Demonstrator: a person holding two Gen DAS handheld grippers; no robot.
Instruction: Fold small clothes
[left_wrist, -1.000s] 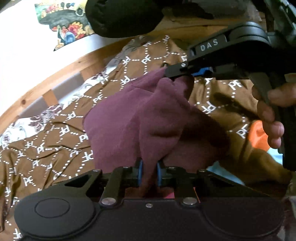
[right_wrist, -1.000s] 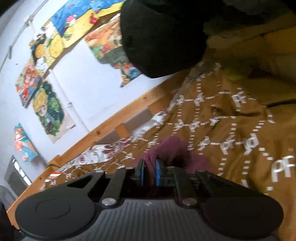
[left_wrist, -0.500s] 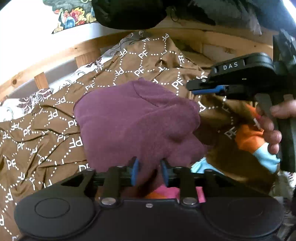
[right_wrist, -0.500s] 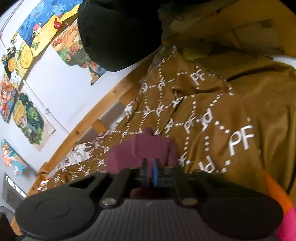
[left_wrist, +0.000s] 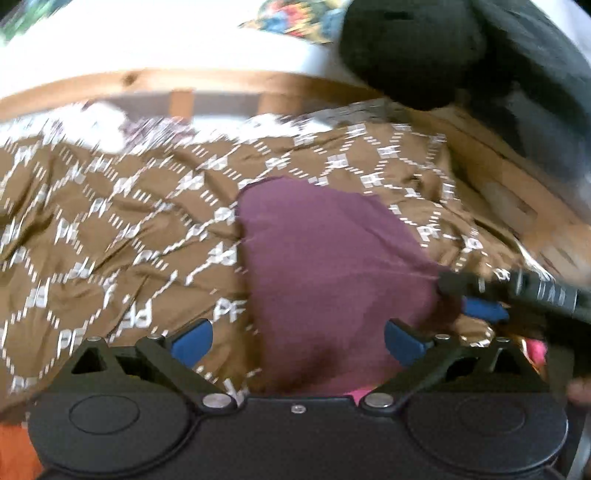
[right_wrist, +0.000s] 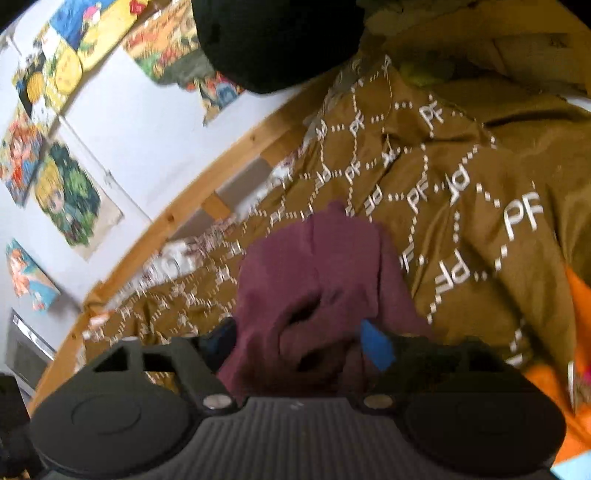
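Maroon garment (left_wrist: 332, 273) flat on brown PF-print bedspread (left_wrist: 110, 236), near wooden bed rail (left_wrist: 155, 79). Left gripper (left_wrist: 299, 341): jaws spread wide, blue pads (left_wrist: 192, 345) either side of garment's near edge, gripping nothing. Right gripper (right_wrist: 299, 343): jaws also parted, blue pad (right_wrist: 375, 343) visible, bunched maroon cloth lying loose between the fingers, not pinched. Orange fabric (right_wrist: 580, 306) at right edge of right wrist view. Colourful posters (right_wrist: 66, 192) on white wall. Left wrist view motion-blurred

maroon garment (left_wrist: 332, 266) lies on brown bedspread (left_wrist: 110, 229).
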